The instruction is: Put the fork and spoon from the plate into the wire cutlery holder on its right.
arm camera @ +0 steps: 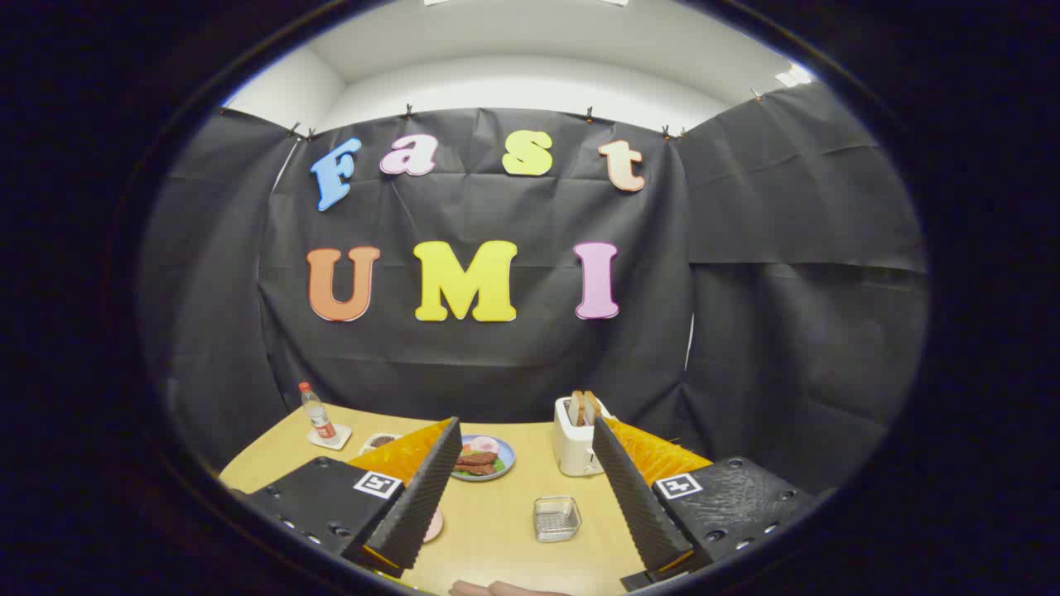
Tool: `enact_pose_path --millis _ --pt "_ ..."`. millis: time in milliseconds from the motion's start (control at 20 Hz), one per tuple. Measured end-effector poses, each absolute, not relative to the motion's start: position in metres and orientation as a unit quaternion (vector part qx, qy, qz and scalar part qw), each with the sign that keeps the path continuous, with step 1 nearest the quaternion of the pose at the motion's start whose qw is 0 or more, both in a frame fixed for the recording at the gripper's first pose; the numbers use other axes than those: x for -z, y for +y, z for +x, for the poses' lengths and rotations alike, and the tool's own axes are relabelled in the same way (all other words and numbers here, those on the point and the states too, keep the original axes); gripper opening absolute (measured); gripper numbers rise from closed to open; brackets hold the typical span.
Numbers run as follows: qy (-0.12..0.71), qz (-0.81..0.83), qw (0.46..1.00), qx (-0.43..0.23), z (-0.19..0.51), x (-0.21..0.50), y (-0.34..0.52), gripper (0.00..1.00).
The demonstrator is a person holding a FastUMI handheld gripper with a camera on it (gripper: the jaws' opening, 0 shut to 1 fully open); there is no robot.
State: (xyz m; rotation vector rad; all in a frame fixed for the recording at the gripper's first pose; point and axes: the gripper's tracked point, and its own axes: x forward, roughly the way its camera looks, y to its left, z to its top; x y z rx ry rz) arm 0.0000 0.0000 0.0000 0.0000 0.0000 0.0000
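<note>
Nearest, at the table's (497, 538) near edge, a hand (497, 588): in the way of any low sweep. Just beyond, a sliver of pink plate (434, 526) tucked behind the left finger, most of it hidden. Fork and spoon presumably on it, but cannot tell from here, so risks reaching blind and nudging the plate or grabbing only one utensil. To its right, apart from it, the wire cutlery holder (556, 519): light-looking, likely to tip or slide if caught by a handle lowered at a slant. Farther back, a blue plate of food (484, 457) and a toaster (575, 443) with bread, and far left a small dish (379, 441) and a bottle (316, 414). Easy to mistake the blue plate for the right one.

Gripper (526, 424) raised above the table, fingers spread wide apart, holding nothing, touching nothing, holder lying between them further down.
</note>
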Motion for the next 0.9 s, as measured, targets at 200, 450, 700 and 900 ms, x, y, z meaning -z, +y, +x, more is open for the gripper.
enact_pose_path --millis 200,450,700,900 --pt "0.014 0.000 1.000 0.004 0.006 0.015 0.003 0.95" --pt "0.035 -0.007 0.999 0.011 0.016 0.038 0.001 0.95" --pt "0.063 -0.014 0.998 -0.001 0.037 0.072 0.022 0.95" --pt "0.104 -0.025 0.994 -0.037 0.056 0.120 0.065 0.95"
